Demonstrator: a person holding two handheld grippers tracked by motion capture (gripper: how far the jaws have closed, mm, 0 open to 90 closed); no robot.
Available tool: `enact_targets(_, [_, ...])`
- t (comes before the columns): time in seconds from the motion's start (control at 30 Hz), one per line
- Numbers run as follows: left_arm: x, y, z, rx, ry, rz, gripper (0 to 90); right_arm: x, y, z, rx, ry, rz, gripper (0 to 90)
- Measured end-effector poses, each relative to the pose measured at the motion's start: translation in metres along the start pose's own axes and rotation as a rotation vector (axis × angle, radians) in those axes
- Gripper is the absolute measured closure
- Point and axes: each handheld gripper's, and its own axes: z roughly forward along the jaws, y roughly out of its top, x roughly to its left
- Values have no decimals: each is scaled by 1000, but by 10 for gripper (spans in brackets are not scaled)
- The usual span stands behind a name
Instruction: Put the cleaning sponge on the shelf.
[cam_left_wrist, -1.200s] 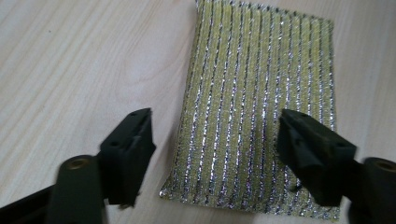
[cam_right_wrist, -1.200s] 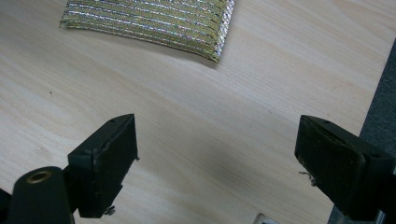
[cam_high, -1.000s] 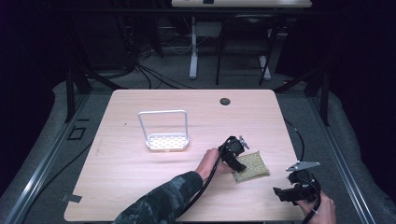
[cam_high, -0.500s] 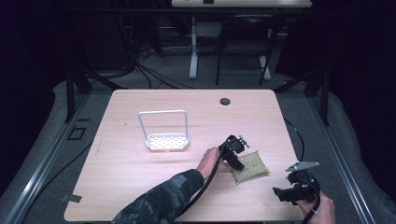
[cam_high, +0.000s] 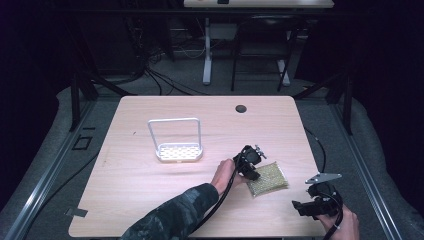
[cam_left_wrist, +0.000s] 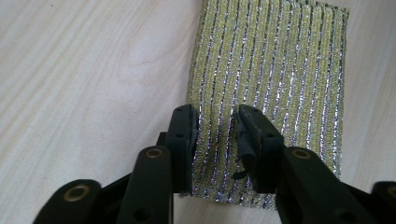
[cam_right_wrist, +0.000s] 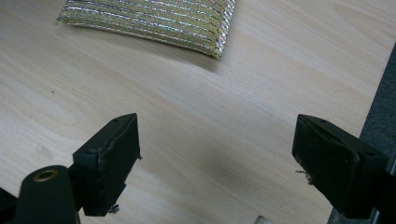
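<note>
Your left tool (cam_left_wrist: 215, 140) has just been closing and now pinches the gold scouring pad (cam_left_wrist: 271, 74), flat on the surface (cam_high: 150, 200), right of the empty white rack (cam_high: 178, 150). Your right tool (cam_right_wrist: 215, 158) stands released beside the pad.

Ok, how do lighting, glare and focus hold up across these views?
High view: table lit, surroundings dark, image soft. Left gripper view: sharp, sponge threads glinting between the left tongs. Right gripper view: even light, soft shadow under the right tongs.
</note>
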Motion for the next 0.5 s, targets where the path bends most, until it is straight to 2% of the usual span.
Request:
enact_targets(0.03, [-1, -1, -1, -10, 19, 14, 744, 0, 0, 0, -3, 1, -1, 147])
enact_targets(0.17, [-2, 0, -1, -16, 37, 24, 789, 0, 0, 0, -2, 5, -3, 148])
enact_targets(0.27, [-4, 0, -2, -13, 58, 51, 841, 0, 0, 0, 3, 9, -4, 148])
enact_targets(0.4, [-5, -1, -2, -30, 62, 65, 867, 0, 0, -1, 1, 4, -11, 149])
enact_targets(0.5, [-4, -3, -4, -50, 53, 59, 879, 0, 1, 0, 2, 11, -6, 149])
